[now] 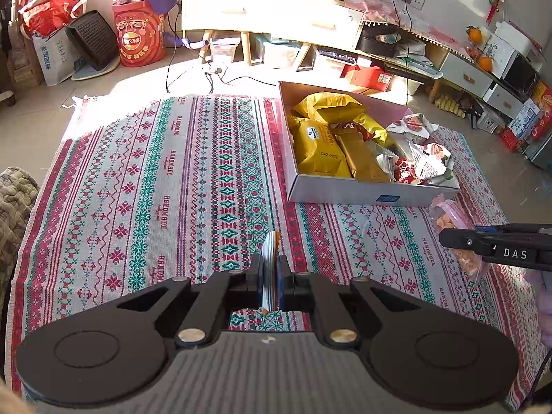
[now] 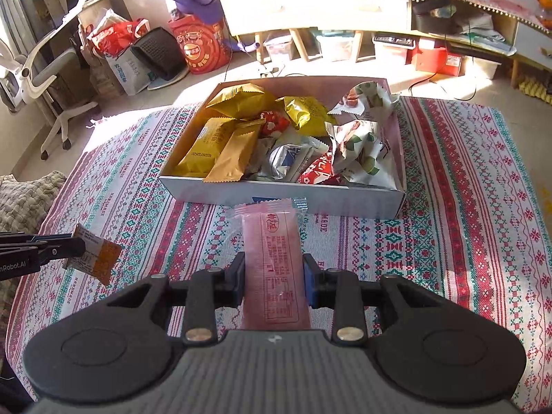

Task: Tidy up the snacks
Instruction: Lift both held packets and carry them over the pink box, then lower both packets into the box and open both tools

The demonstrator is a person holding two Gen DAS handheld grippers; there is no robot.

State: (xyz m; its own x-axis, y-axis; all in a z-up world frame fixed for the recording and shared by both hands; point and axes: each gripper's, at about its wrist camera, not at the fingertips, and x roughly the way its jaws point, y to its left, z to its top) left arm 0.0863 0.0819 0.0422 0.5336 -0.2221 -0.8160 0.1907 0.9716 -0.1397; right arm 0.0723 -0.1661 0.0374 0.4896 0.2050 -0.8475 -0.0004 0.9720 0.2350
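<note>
A: What lies around the cardboard box (image 2: 283, 189)?

B: It sits on a patterned cloth (image 1: 155, 179), heaped with yellow packets (image 2: 238, 101) and other snacks.

A: And the right gripper (image 2: 274, 277)?

B: Just before the box's near wall, fingers pinching a pink packet (image 2: 272, 265) lengthwise.

A: The left gripper (image 1: 270, 276)?

B: Left of the box, above the cloth, fingers pressed together on a thin orange-and-white sachet (image 2: 95, 253).
</note>
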